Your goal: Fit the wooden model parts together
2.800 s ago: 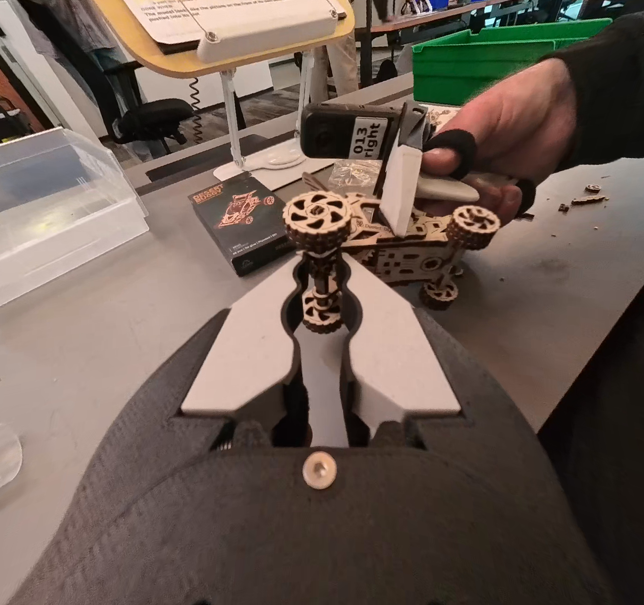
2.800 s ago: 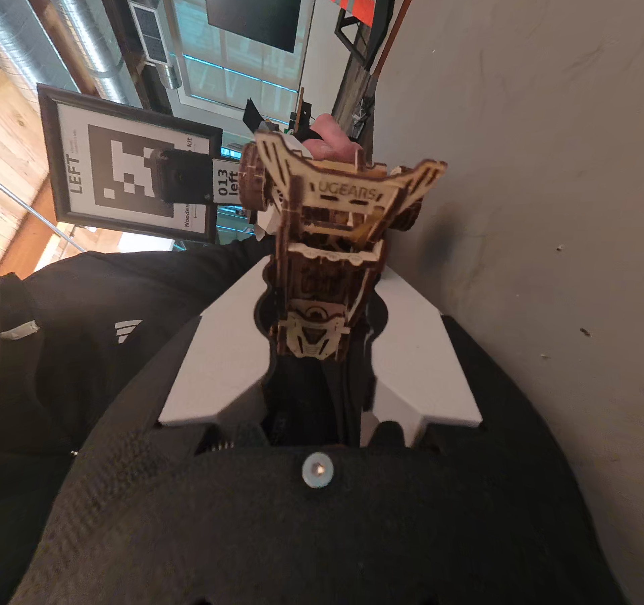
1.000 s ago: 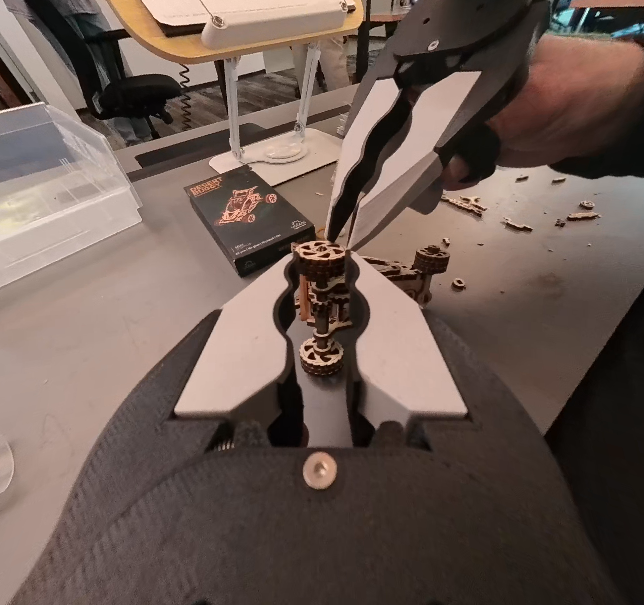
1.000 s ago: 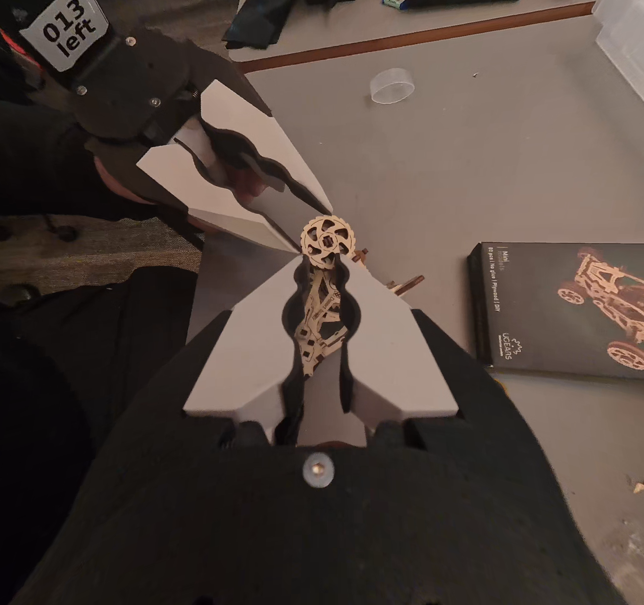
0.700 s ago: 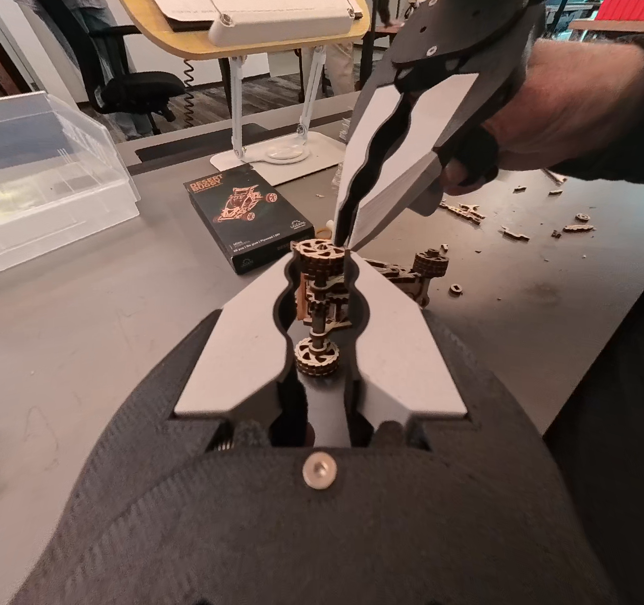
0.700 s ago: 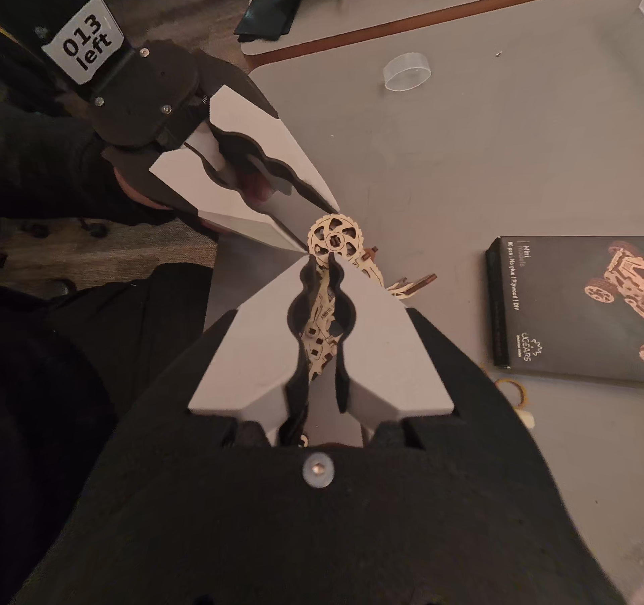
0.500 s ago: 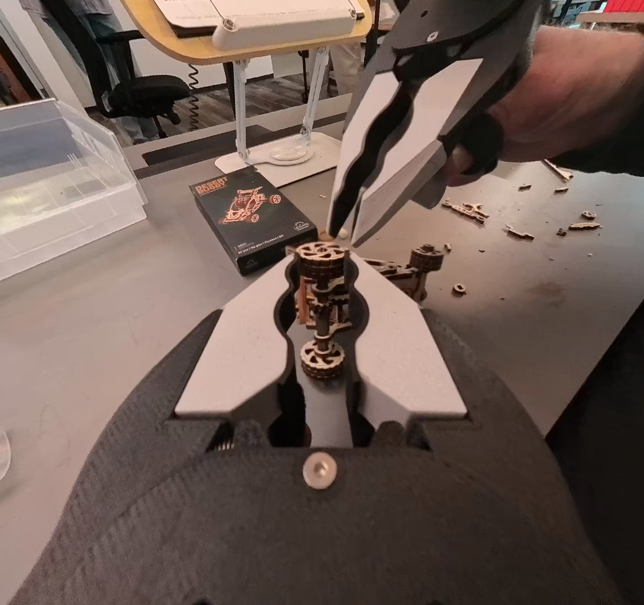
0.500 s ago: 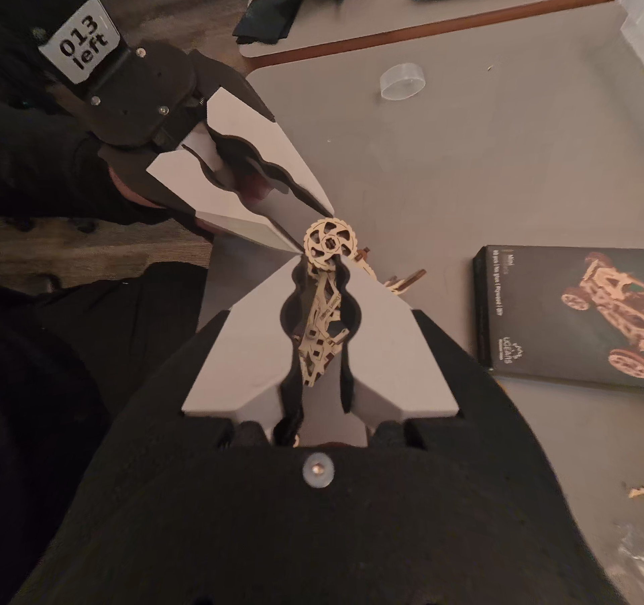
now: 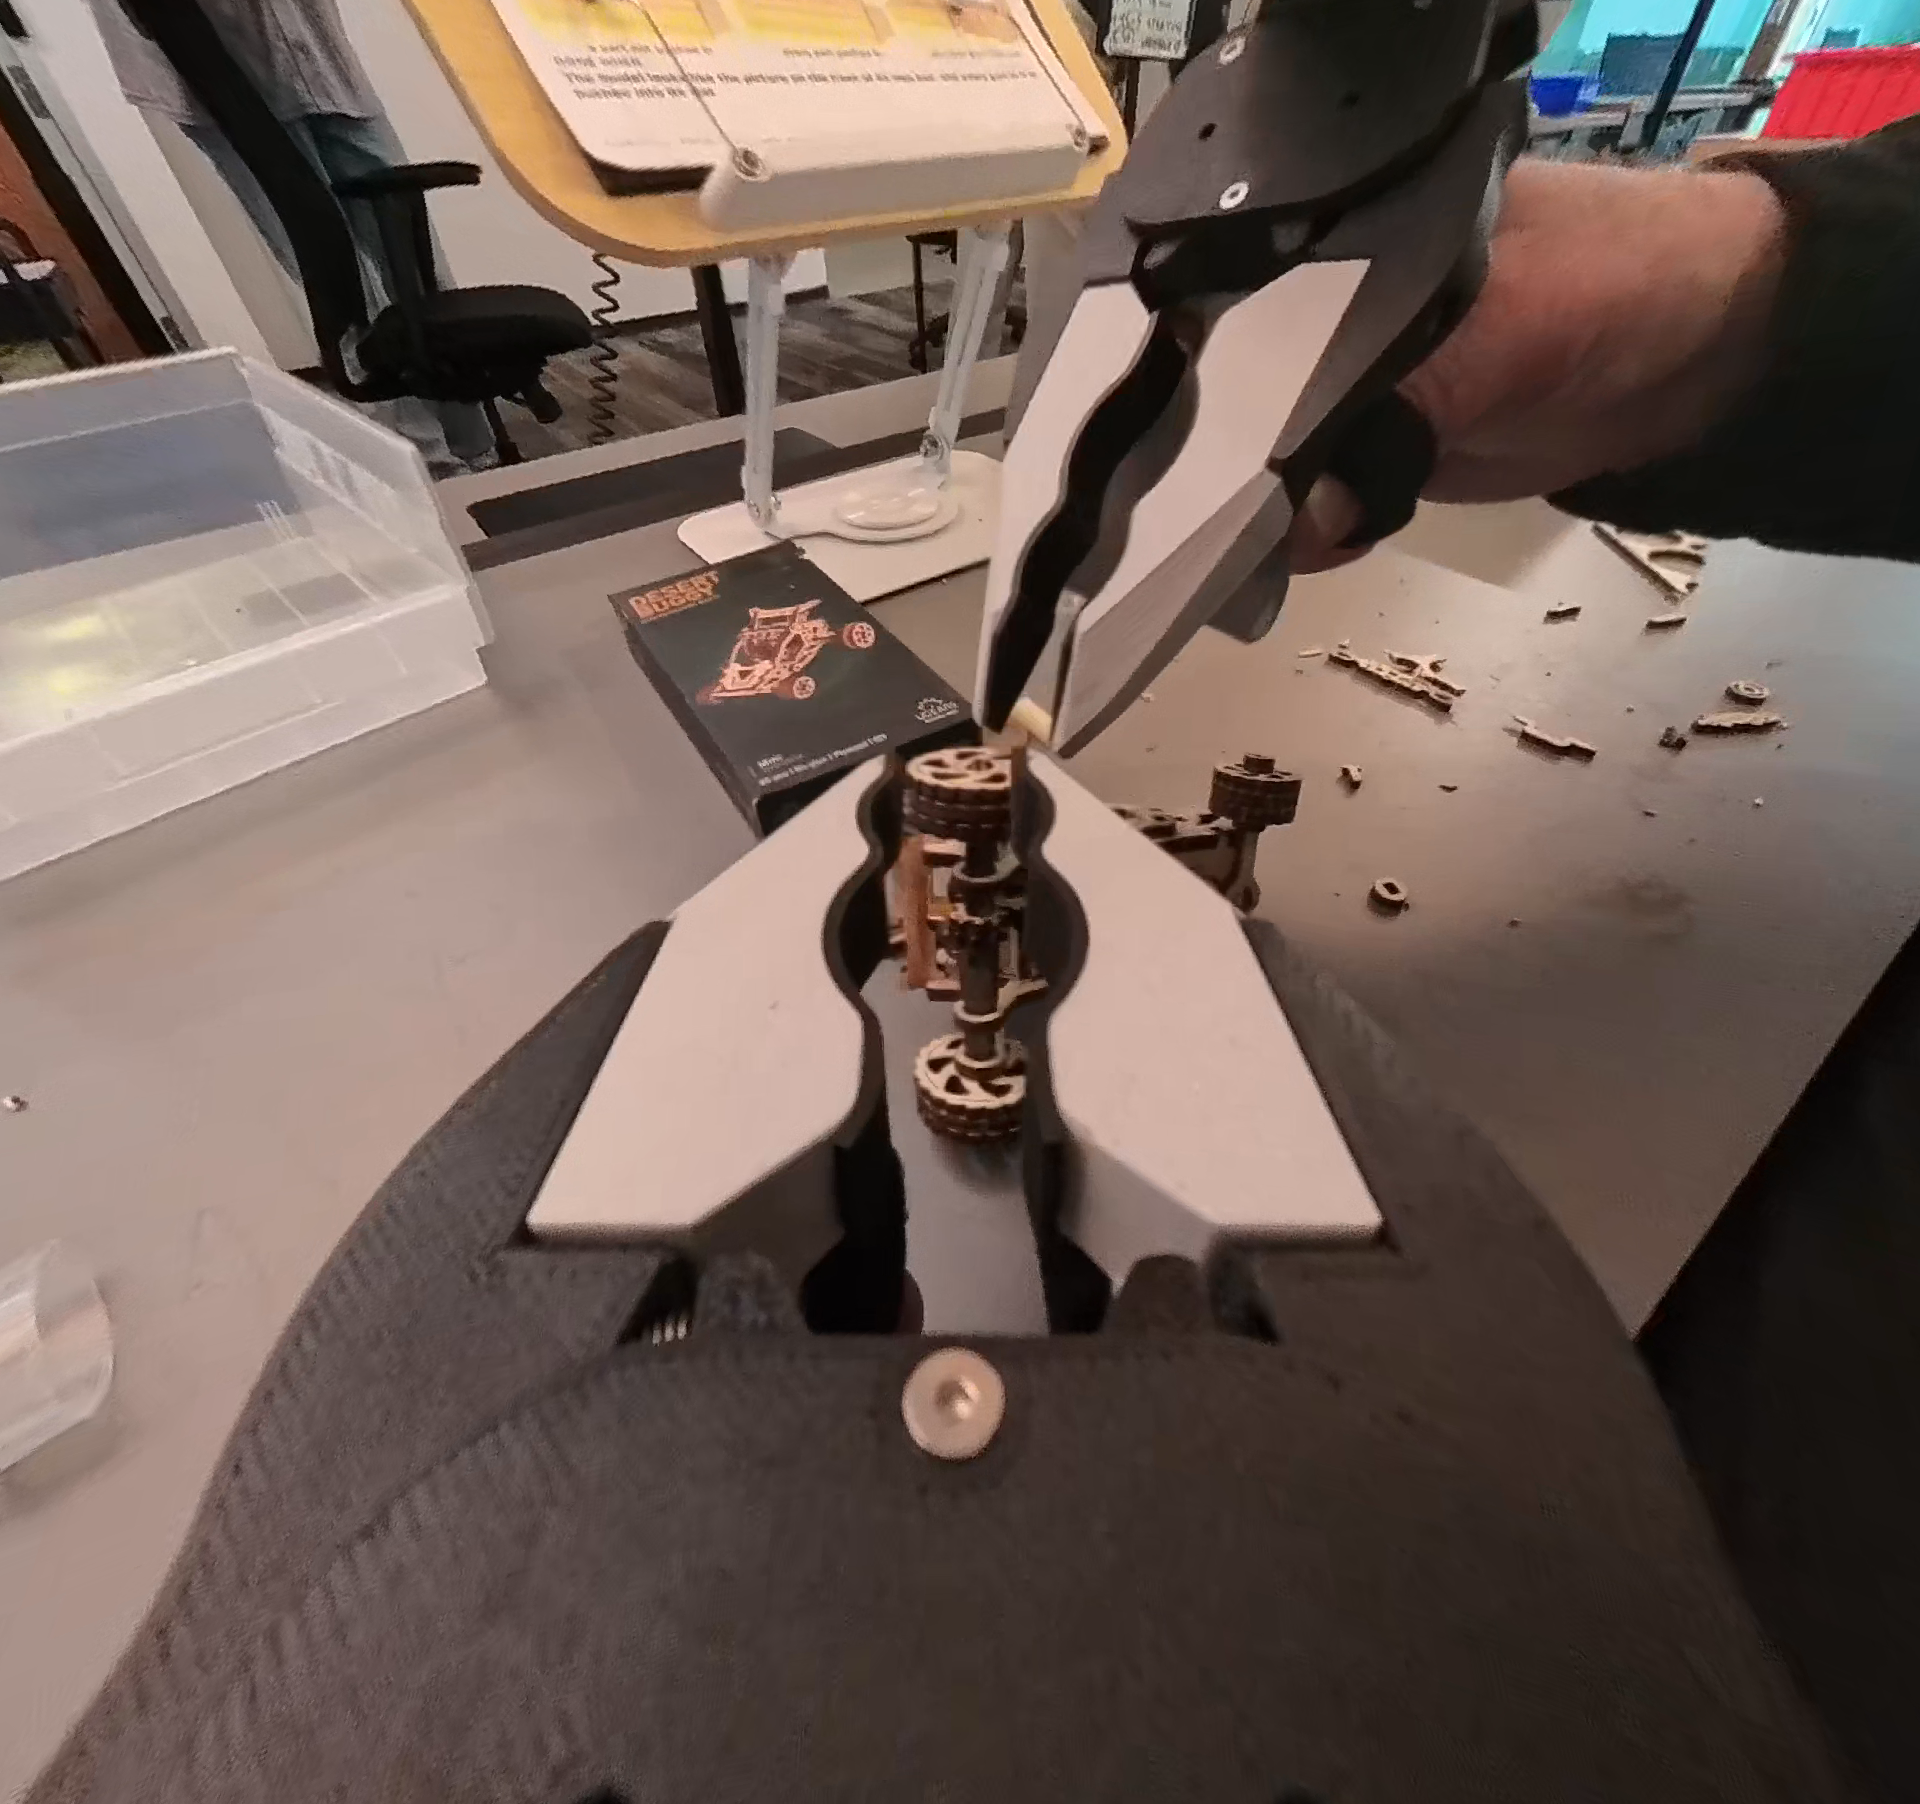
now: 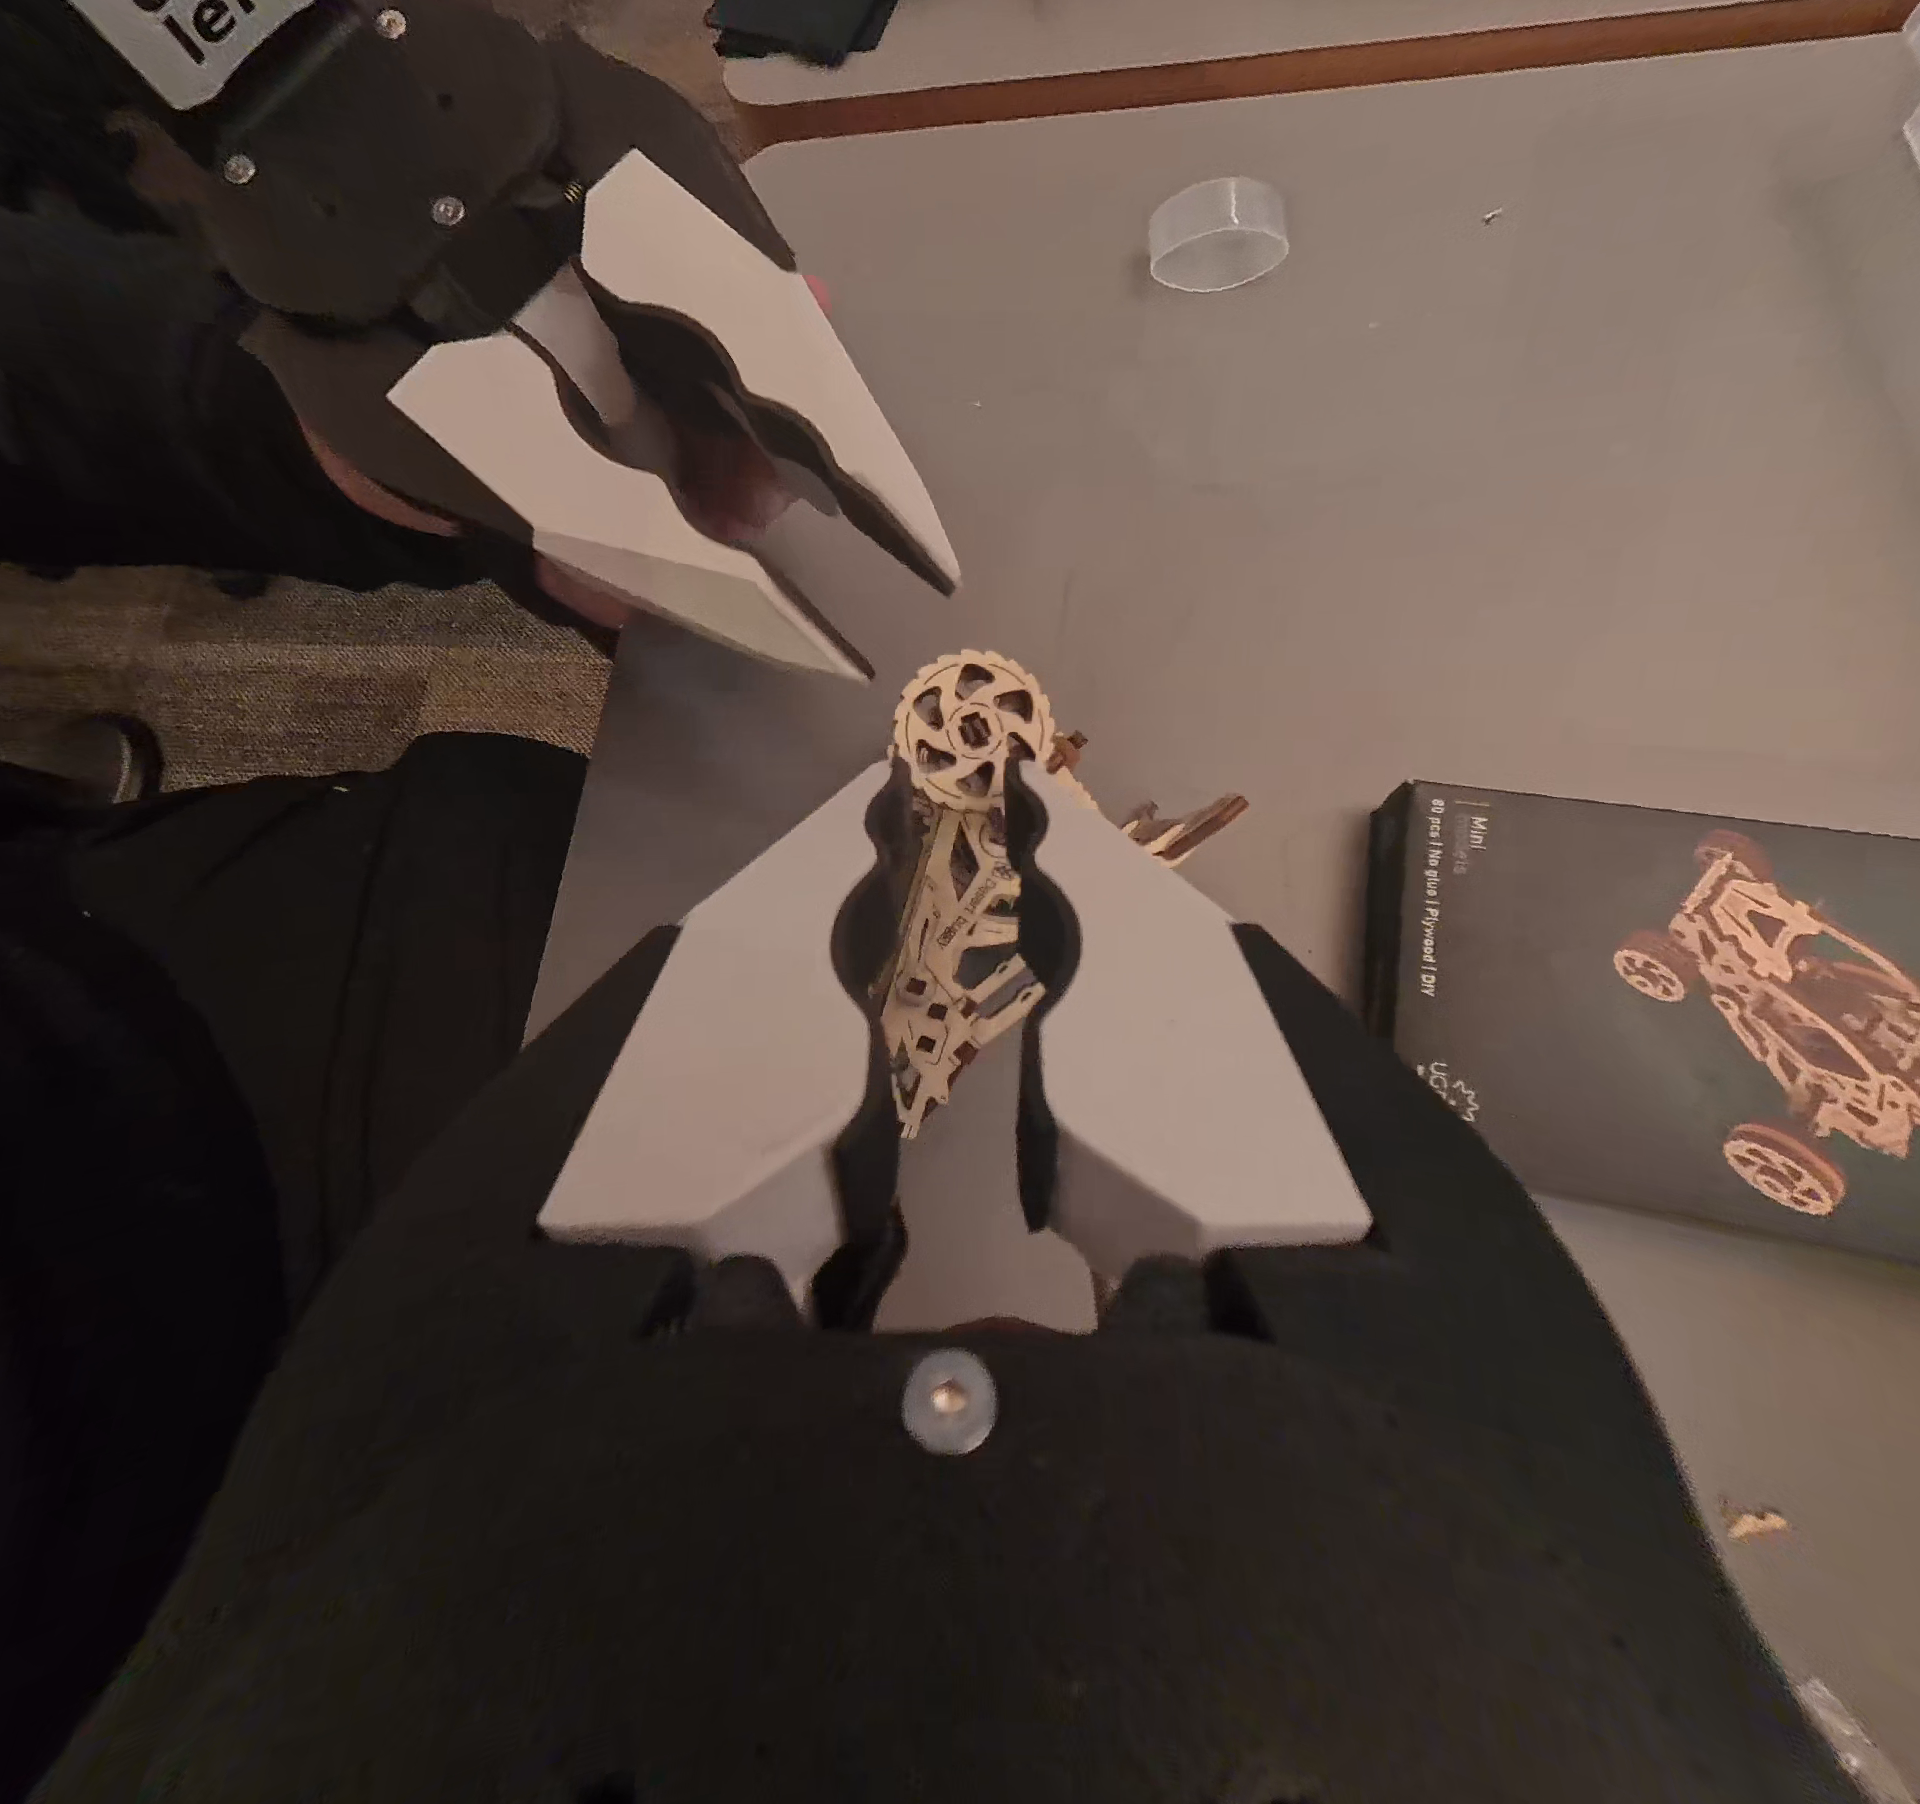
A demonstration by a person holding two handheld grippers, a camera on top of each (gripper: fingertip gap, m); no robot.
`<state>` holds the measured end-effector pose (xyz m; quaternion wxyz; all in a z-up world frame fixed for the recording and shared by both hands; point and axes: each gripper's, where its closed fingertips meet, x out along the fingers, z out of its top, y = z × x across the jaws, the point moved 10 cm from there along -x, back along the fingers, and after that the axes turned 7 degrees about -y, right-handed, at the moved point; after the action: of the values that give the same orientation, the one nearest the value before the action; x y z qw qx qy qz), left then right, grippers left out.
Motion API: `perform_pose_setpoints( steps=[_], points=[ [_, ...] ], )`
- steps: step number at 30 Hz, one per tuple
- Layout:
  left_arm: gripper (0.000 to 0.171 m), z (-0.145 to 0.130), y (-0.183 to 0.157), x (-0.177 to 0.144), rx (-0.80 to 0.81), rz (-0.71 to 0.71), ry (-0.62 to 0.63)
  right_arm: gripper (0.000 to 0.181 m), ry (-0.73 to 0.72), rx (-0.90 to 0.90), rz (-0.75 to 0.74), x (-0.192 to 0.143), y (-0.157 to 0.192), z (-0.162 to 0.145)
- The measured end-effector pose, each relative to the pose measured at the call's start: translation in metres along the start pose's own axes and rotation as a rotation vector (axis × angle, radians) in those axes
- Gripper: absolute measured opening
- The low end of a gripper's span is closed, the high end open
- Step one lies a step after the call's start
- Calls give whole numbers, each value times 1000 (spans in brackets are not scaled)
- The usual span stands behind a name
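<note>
The pale tan laser-cut wooden buggy model (image 9: 966,923) showed darker brown edges and spoked cut-out wheels. The flat black cardboard kit box (image 9: 790,674) carried an orange-tan buggy picture. The matte grey counter (image 9: 312,923) bore tan wooden scraps (image 9: 1397,668). The gripper fingers (image 9: 748,1006) were light grey, with black inner faces.

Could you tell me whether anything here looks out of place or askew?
The wooden buggy lies tipped on its side, one wheel facing up rather than standing on the table. Small wooden offcuts are also scattered across the table beside it.
</note>
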<state>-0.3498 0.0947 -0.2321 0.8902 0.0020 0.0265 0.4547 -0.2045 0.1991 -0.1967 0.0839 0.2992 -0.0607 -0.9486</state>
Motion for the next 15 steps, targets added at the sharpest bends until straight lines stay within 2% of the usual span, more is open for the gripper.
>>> perform_pose_setpoints(
  steps=[4,7,9,15],
  points=[
    [16,2,3,4,-11,-12,-2,16,-13,-3,-8,-2,-5,0],
    [0,-4,2,9,10,-27,50,12,-17,-17,0,4,-4,0],
    [0,-6,1,8,11,-15,31,4,-14,-11,23,8,-2,0],
    [0,-9,-4,10,-7,-16,17,0,16,-25,18,12,-3,4]
  ],
)
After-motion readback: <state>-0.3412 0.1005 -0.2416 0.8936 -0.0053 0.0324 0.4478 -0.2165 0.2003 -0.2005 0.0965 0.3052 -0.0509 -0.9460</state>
